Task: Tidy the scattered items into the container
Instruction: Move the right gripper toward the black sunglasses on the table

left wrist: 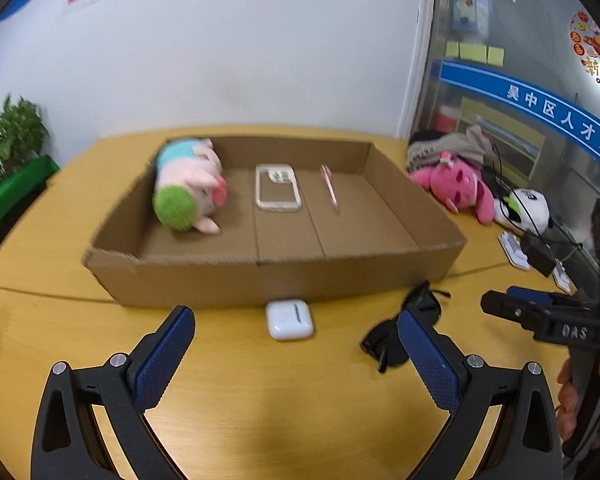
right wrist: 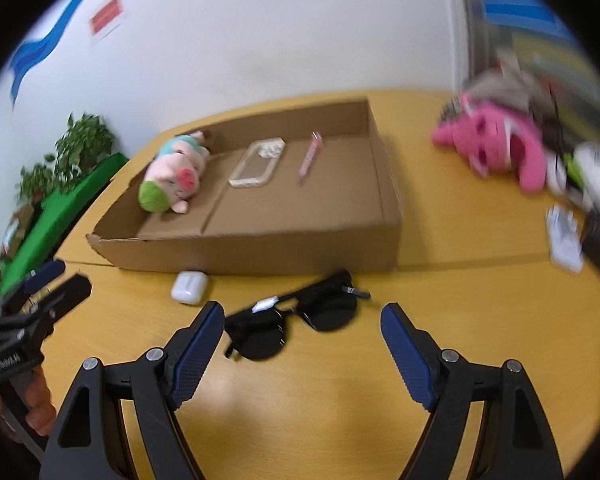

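Observation:
A shallow cardboard box (left wrist: 284,276) (right wrist: 260,246) lies on the yellow table. Inside it are a pig plush (left wrist: 190,186) (right wrist: 172,176), a clear phone case (left wrist: 278,188) (right wrist: 258,164) and a pink pen (left wrist: 330,190) (right wrist: 310,158). In front of the box lie a white earbud case (left wrist: 289,319) (right wrist: 189,287) and black sunglasses (left wrist: 404,328) (right wrist: 296,316). My left gripper (left wrist: 296,320) is open and empty, just before the earbud case. My right gripper (right wrist: 302,316) is open and empty, its fingers either side of the sunglasses.
A pink plush (left wrist: 458,186) (right wrist: 496,140), a white panda toy (left wrist: 528,210), cables and small white items (right wrist: 564,240) lie right of the box by a glass partition. A potted plant in a green planter (left wrist: 12,168) (right wrist: 72,192) stands at the left.

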A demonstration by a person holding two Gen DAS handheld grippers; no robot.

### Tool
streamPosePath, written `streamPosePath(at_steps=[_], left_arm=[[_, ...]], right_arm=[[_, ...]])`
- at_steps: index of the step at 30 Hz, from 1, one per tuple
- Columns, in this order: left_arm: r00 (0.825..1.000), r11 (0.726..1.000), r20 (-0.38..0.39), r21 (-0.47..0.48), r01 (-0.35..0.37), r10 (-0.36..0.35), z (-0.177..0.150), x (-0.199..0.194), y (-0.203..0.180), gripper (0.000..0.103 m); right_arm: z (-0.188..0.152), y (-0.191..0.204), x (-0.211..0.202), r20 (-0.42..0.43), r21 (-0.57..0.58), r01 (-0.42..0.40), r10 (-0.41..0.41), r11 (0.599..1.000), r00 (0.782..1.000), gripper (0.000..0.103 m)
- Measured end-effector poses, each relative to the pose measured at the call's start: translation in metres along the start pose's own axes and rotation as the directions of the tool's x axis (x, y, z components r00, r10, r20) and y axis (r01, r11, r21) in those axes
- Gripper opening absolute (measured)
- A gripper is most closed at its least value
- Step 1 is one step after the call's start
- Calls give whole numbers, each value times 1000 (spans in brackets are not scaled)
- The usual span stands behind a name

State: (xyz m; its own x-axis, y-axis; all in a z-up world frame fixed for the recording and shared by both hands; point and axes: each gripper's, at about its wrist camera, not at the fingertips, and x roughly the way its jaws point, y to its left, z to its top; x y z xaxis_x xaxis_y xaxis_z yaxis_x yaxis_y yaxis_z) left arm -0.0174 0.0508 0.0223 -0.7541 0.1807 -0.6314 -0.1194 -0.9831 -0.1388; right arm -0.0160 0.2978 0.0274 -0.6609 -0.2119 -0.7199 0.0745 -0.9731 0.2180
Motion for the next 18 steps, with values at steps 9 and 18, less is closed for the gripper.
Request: streamPosePath(at_steps=[9,18], left_arm=[[965,987,-215,-91,135,-152,-17,65,-13,96],[944,983,-283,-116,144,-172,-26,87,-16,93]], right_arm=[[-8,-33,43,-102,87,-78,86,993,991,81],[9,-30,91,-170,-180,-187,157,966,973,81]])
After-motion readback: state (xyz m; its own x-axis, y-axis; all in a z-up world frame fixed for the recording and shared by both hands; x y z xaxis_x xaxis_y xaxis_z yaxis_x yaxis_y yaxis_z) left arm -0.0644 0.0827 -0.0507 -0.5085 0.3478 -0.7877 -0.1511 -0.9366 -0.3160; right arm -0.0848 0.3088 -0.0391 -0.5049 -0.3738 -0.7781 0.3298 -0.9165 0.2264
